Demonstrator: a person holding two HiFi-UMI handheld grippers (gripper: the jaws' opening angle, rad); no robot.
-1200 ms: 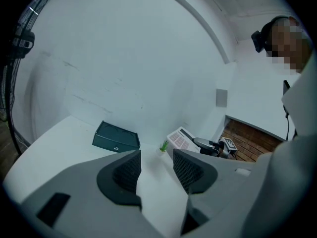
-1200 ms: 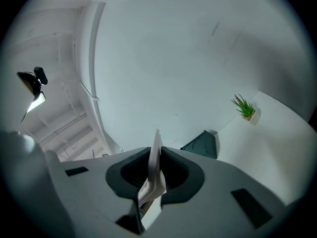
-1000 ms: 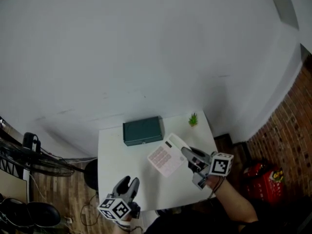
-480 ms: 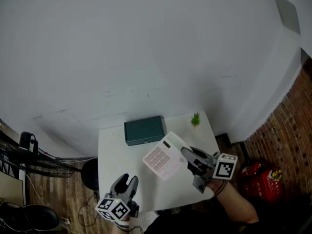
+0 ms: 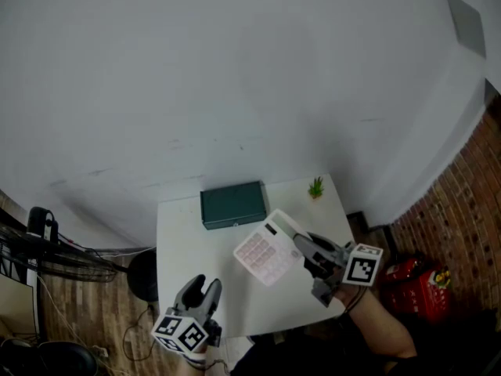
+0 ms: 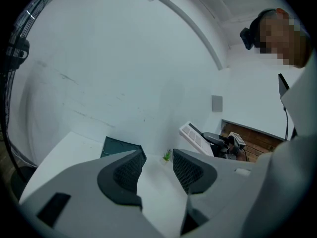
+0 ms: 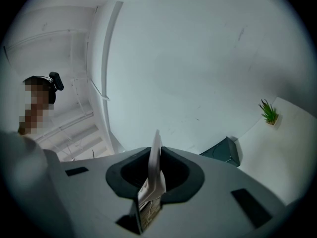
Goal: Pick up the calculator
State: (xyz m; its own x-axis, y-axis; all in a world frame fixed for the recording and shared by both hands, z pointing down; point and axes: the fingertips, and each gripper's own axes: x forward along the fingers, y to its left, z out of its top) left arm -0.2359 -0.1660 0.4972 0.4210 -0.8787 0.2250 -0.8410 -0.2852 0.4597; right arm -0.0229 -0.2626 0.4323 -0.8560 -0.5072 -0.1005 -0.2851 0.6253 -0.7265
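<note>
grey tongs (image 6: 157, 158), dark ribbed pads (image 6: 128, 172), marker cubes (image 5: 182, 334)

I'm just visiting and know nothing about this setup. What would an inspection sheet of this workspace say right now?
Surface: white table, mostly bare.
Job's things: calculator, tilted, held off the table by one edge.
Clutter: dark green box and small potted plant near the far edge.
Grippers: right gripper shut on the calculator; left gripper open, empty.
Cables: thin leads on the floor left of the table.
Surroundings: white wall, brick wall at right, fan at left.
</note>
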